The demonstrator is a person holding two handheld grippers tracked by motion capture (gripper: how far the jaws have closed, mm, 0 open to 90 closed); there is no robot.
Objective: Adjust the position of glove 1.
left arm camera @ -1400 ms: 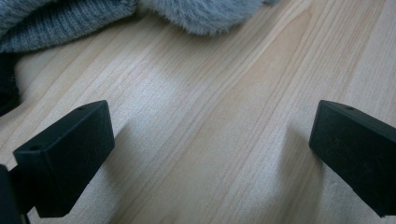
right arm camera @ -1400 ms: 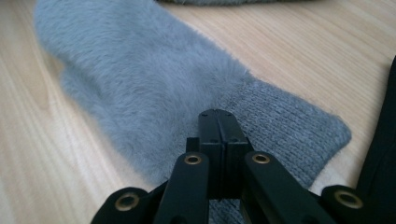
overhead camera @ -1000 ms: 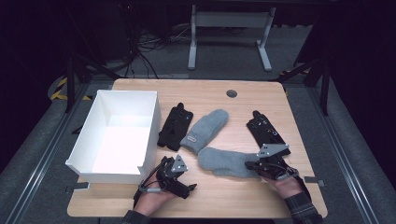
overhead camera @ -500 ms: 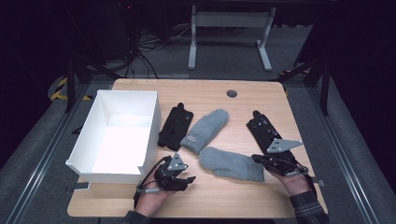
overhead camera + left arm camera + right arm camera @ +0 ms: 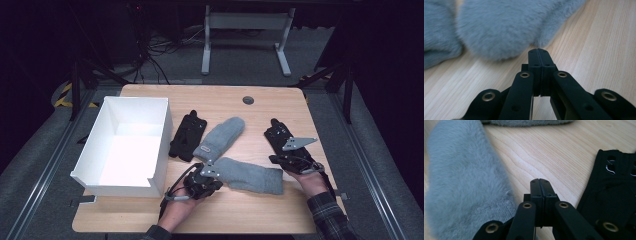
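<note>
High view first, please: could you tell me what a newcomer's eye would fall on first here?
The bright white box at the table's left side stands out most against the dark room. Next come two grey mittens at the middle, flanked by two black gloves. The left gripper and right gripper sit at either end of the nearer mitten, both with jaws shut and holding nothing.

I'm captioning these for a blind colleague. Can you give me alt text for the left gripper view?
The left gripper's black jaws are shut with nothing between them, their tips just short of a fluffy grey mitten lying on the wooden table. Part of another grey mitten shows at the left edge.
</note>
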